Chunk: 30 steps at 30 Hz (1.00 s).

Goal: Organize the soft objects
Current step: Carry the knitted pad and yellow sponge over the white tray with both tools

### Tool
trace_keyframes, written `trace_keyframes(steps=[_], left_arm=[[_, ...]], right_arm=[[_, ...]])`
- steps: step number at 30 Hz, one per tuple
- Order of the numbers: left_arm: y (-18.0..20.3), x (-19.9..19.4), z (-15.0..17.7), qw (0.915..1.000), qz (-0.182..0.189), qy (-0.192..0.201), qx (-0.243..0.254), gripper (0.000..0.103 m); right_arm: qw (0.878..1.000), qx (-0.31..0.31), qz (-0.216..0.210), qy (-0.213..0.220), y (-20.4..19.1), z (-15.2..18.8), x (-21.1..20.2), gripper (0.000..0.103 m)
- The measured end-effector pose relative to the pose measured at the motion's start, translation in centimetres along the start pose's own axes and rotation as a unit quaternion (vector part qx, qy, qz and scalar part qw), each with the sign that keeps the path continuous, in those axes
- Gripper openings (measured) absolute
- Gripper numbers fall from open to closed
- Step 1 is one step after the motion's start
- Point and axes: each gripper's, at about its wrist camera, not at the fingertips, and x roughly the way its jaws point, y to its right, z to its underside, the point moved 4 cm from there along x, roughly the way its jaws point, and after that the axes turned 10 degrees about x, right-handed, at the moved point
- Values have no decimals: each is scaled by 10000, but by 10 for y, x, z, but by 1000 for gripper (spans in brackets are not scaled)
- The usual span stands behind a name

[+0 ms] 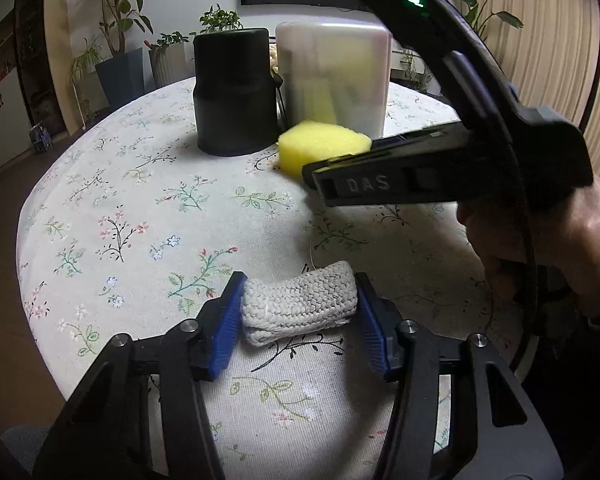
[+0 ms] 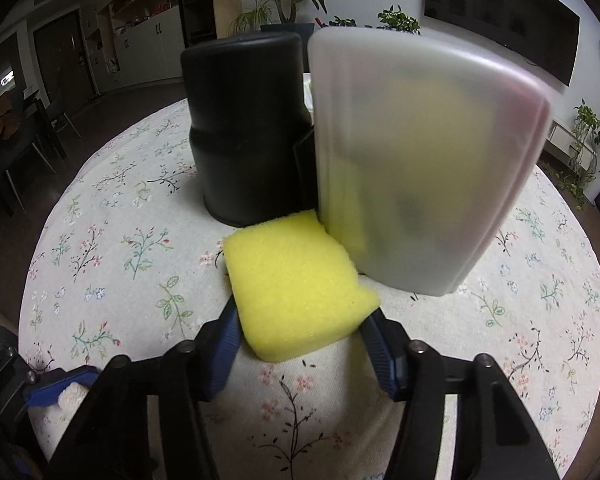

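Note:
My left gripper (image 1: pixel 298 312) is shut on a grey knitted cloth (image 1: pixel 300 306), folded, its blue pads pressing both ends, just over the floral tablecloth (image 1: pixel 120 200). My right gripper (image 2: pixel 300 332) is shut on a yellow sponge (image 2: pixel 296 284), held above the cloth in front of a frosted white bin (image 2: pixel 416 168); the sponge's far corner touches the bin. In the left wrist view the right gripper (image 1: pixel 320 170) holds the sponge (image 1: pixel 320 146) near the white bin (image 1: pixel 336 76). The white bin holds yellowish things seen dimly through its wall. A black bin (image 2: pixel 248 132) stands left of it.
The round table's edge (image 1: pixel 28 216) curves close on the left. The two bins stand side by side at the table's far middle. The black bin shows in the left wrist view (image 1: pixel 234 88). Potted plants (image 1: pixel 116 32) and cabinets stand beyond the table.

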Motion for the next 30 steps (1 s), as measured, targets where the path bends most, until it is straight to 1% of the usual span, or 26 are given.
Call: trace_keyframes(steps=[8,13,16,20,23,27,30], left_arm=[[-9,-13,-7,9999,-79,117,-80,50],[-27,-18,-16,9996,-108,152,-219,50],[-45,-17,-26,9993,-147,194,-294,50],[-72,-18,-47,9988,-247,274,-329,50],[-95,-17,-68,9982,-320,351,-358,50],[-130,-12,-99,9972,-424,435,-442,50],[-155,-4,-120,9966,-476,449,-510,50]], right_arm=[[9998,185,-38,16,16,17,-22,56],[9997,226,34,-6,35,32,-49,56],[9995,276,142,46,53,32,-70,56],[9987,387,297,169,86,23,-96,56],[9971,509,499,276,114,10,-110,56],[9938,694,783,363,159,-13,-119,56],[9917,729,981,402,185,-29,-120,56]])
